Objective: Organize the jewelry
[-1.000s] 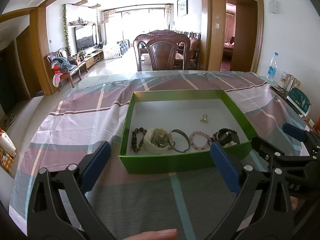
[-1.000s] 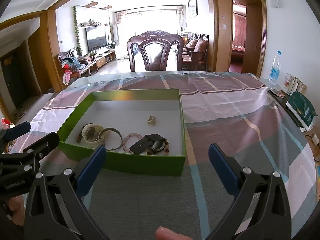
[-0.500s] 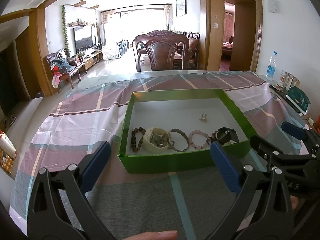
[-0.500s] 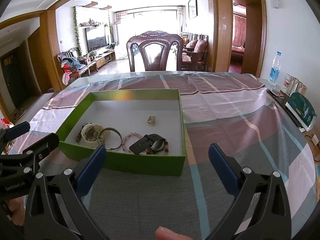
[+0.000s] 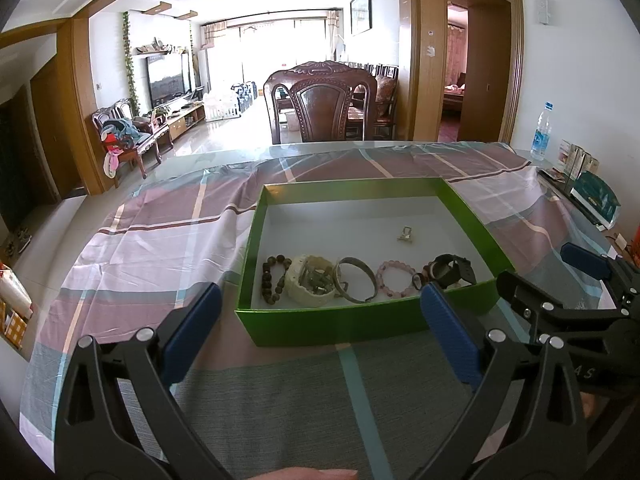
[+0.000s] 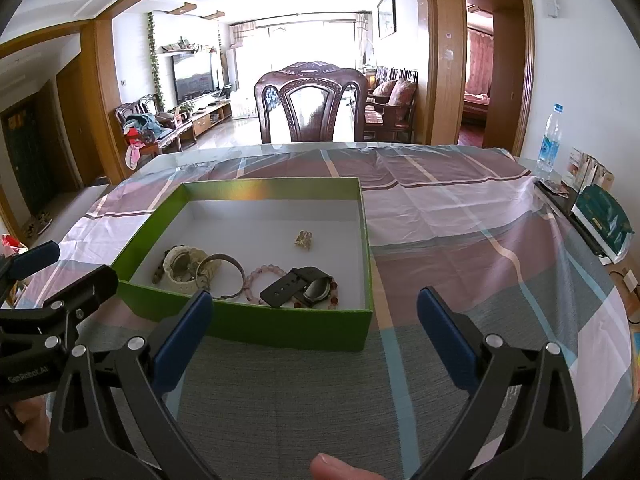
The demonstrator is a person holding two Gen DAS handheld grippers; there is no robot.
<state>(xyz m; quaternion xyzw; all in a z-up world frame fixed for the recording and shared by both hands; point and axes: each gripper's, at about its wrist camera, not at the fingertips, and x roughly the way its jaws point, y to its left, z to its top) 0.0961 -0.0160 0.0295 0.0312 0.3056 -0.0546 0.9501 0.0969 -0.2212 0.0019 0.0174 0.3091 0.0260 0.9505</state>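
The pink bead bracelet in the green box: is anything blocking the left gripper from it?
Only the green box's near wall stands between the left gripper and the pink bead bracelet; from above, nothing covers it.

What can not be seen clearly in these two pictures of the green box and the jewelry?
- Small gold piece: too small in both views to tell its type.
- Dark bead bracelet: in the right wrist view, almost hidden behind the cream watch.
- Pink bead bracelet: partly covered there by the black watch.
- Green box: its near right corner is hidden in the left wrist view by a blue finger pad.
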